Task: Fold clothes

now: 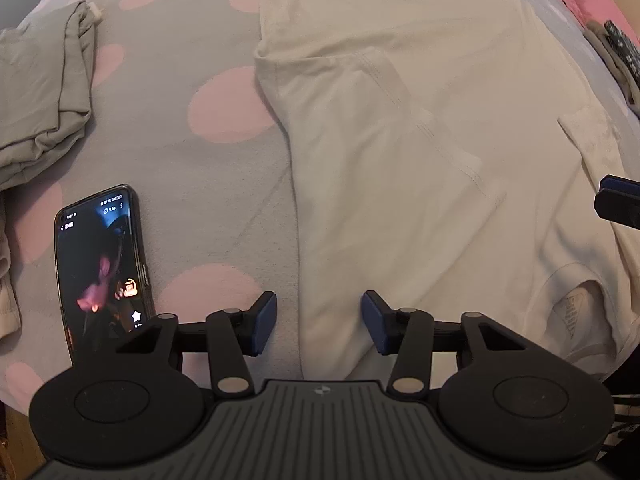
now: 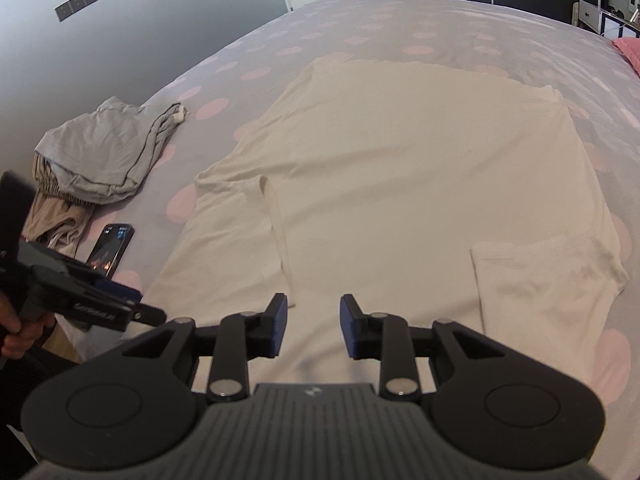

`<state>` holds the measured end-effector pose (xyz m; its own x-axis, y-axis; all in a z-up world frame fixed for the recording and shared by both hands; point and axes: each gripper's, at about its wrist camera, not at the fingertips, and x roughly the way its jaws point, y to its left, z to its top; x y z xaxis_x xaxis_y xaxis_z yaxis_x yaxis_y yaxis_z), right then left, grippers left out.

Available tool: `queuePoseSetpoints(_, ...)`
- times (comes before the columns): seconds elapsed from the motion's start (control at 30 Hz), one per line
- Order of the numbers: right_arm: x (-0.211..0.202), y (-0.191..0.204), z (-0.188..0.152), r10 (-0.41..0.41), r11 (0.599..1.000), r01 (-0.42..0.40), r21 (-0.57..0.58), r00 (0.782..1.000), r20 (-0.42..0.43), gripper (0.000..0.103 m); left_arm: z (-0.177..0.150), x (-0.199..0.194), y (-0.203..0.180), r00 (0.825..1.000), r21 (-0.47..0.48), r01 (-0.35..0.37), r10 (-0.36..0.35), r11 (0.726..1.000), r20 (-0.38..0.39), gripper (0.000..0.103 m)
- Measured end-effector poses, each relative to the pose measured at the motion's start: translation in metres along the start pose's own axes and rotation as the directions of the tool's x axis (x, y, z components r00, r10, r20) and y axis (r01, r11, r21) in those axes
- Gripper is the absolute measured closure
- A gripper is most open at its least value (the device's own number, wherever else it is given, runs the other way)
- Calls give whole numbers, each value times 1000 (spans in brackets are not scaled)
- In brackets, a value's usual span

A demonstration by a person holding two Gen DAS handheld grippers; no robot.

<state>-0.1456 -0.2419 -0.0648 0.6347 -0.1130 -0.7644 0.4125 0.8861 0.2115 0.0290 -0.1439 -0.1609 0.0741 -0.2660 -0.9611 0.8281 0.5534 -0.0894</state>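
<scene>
Cream cotton T-shirt (image 2: 400, 184) lay flat on dotted grey bedsheet (image 1: 224, 184), both sleeves folded inward; left gripper (image 1: 319, 322) and right gripper (image 2: 312, 326) jaws apart, empty; lengthwise fold likely due

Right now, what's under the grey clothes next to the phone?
Under the grey clothes a beige garment pokes out at the near end, lying on the dotted sheet. How far it reaches beneath, and anything else there, is covered.
</scene>
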Motion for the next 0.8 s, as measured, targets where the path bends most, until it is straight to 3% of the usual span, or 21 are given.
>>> queuePoseSetpoints(0.1, 2, 7, -4, 18, 1000, -18, -6, 1000, -8, 71, 0, 1, -7, 1000, 32, 14, -14, 999, 0, 81)
queuePoseSetpoints(0.23, 5, 18, -6, 20, 999, -21, -42, 1000, -20, 70, 1, -3, -13, 1000, 58, 12, -12, 998, 2, 98)
queuePoseSetpoints(0.33, 7, 23, -5, 10, 998, -12, -64, 999, -34, 65, 4, -17, -23, 999, 87, 20, -23, 996, 32, 98)
queuePoseSetpoints(0.57, 8, 17, -2, 3, 999, -5, -47, 999, -41, 64, 31, -55, -56, 981, 146, 127, -146, 981, 126, 99)
queuePoseSetpoints(0.67, 5, 13, -1, 37, 999, -37, -24, 999, -30, 64, 41, -55, -76, 980, 171, 147, -167, 974, 110, 99)
queuePoseSetpoints(0.8, 1, 21, 3, 92, 994, -93, -52, 996, -19, 64, 60, -38, -85, 977, 131, 203, -210, 971, 44, 99)
